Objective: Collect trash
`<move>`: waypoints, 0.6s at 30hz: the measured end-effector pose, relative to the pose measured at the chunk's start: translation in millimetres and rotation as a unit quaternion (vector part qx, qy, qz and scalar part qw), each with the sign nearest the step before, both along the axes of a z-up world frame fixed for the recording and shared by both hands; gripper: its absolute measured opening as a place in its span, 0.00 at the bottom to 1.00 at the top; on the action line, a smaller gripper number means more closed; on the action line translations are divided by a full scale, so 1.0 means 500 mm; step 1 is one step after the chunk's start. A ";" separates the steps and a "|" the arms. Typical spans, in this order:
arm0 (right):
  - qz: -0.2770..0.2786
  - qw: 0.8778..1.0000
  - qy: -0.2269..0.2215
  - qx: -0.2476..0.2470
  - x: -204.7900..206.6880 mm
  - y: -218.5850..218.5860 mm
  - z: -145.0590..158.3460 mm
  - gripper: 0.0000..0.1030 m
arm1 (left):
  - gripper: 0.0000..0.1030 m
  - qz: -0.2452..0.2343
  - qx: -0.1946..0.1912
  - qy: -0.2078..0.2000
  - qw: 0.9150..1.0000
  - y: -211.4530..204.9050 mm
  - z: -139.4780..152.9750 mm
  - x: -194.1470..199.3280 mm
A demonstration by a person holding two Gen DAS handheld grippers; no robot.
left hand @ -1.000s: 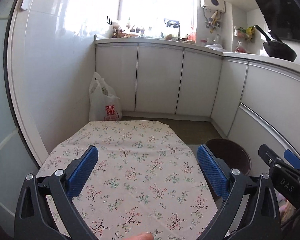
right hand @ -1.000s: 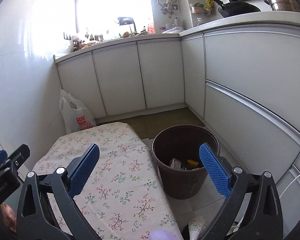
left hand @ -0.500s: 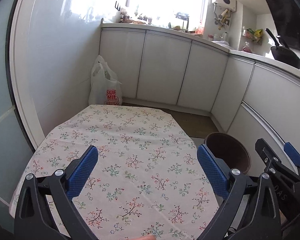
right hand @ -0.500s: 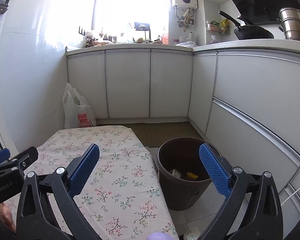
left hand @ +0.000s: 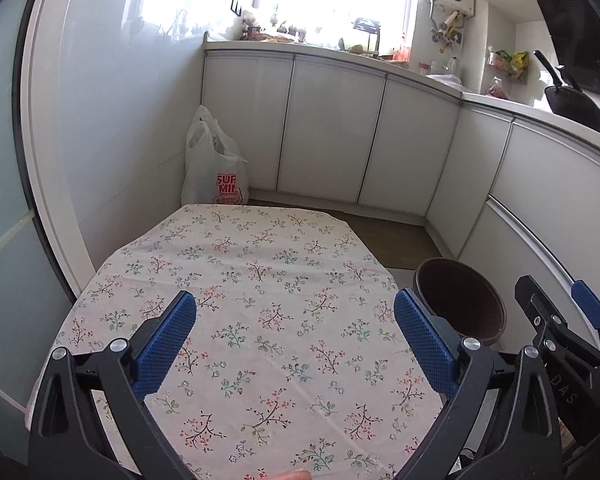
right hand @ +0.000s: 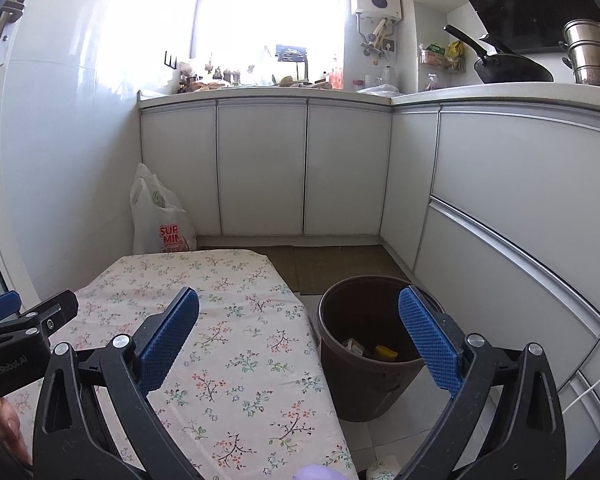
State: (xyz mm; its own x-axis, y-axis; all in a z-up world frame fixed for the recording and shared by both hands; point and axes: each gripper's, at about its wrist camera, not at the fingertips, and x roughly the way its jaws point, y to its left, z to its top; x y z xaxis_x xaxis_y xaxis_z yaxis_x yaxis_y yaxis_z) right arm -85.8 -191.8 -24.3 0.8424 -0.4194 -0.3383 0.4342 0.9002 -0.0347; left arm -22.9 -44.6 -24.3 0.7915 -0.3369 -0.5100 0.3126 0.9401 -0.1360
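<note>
Brown trash bin [right hand: 370, 344] beside floral tabletop [left hand: 260, 320]: I am holding left tool [left hand: 296, 344] and right tool [right hand: 300, 340] released, empty, scanning low for litter.

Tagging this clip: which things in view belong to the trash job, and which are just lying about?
Job: brown round plastic bin, scraps inside it; open left gripper; open right gripper.
Lying about: white plastic shopping bag, black frying pan, floral tablecloth.

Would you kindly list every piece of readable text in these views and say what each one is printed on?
"SUP / MIN", red, partly cut off: white plastic bag on the floor.
"GenRobot.AI": left gripper body, seen in the right wrist view.
"DAS": right gripper body, seen in the left wrist view.
Countertop packaging: too small to read.
</note>
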 end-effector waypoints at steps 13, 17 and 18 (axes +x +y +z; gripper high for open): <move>0.002 1.000 0.004 0.003 0.005 0.000 0.002 0.93 | 0.93 0.001 0.000 0.006 1.000 -0.003 -0.003 0.003; 0.003 1.000 0.006 0.001 0.006 0.002 0.001 0.93 | 0.93 0.002 0.001 0.003 1.000 -0.005 -0.003 0.000; 0.003 1.000 0.007 0.000 0.006 0.002 0.000 0.93 | 0.93 0.002 0.001 0.003 1.000 -0.004 -0.003 0.000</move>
